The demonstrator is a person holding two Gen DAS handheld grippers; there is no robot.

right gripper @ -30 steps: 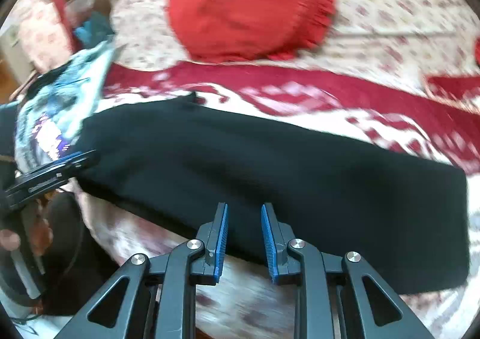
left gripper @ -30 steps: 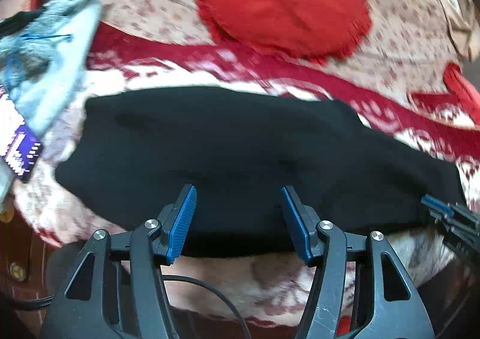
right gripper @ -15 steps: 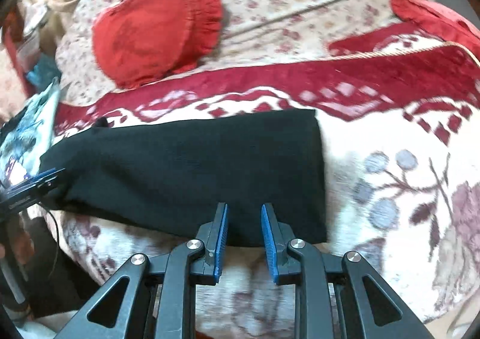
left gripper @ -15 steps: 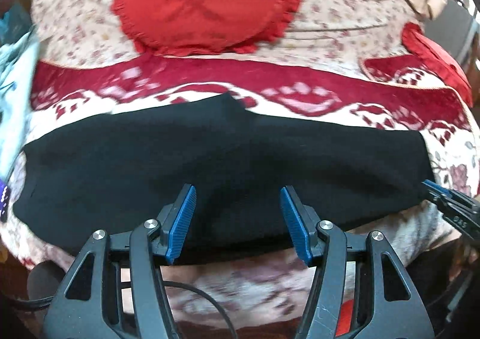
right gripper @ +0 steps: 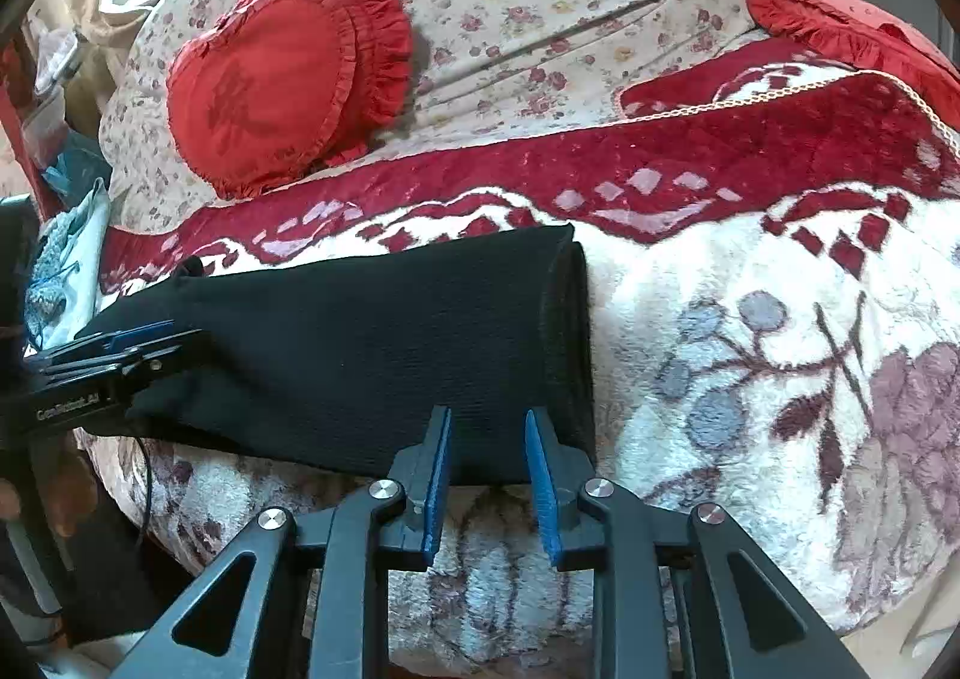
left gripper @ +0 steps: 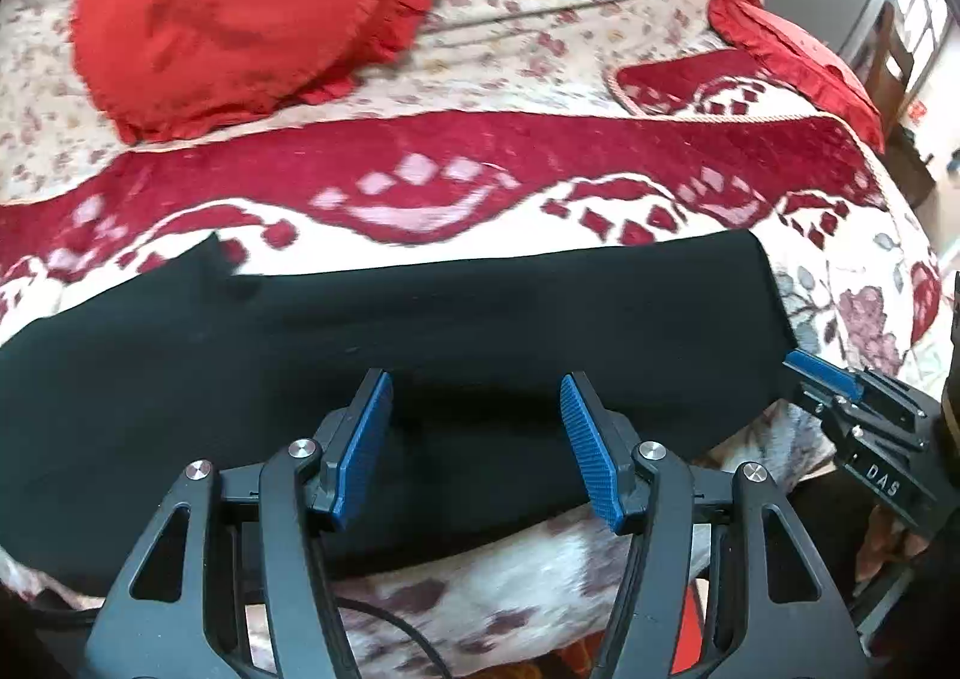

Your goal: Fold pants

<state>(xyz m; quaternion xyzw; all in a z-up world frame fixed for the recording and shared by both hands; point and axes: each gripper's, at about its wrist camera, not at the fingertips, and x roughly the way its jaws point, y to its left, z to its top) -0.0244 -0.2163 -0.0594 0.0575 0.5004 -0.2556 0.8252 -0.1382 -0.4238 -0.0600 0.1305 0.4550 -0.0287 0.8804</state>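
Pants [left gripper: 480, 319], black and soft-looking, lie as one long flat band across a fleecy red-and-white patterned blanket [right gripper: 750, 319] on a bed, near its front edge. They are already doubled lengthwise, and their right-hand end [right gripper: 567, 331] shows a thicker ribbed edge. The cloth looks light, limp and matte, so it will likely sag and drape when lifted and is unlikely to slip from ribbed pads. A sensible hold is probably the two corners of one end, pinching every layer together.

The left gripper [left gripper: 474, 439] tilts steeply down over the near edge of the band, jaws wide, nothing between them. The right gripper [right gripper: 486, 469] tilts down at the near right corner, jaws narrow and opening, pads pressing nothing. A red frilled cushion [right gripper: 282, 84] lies farther back.
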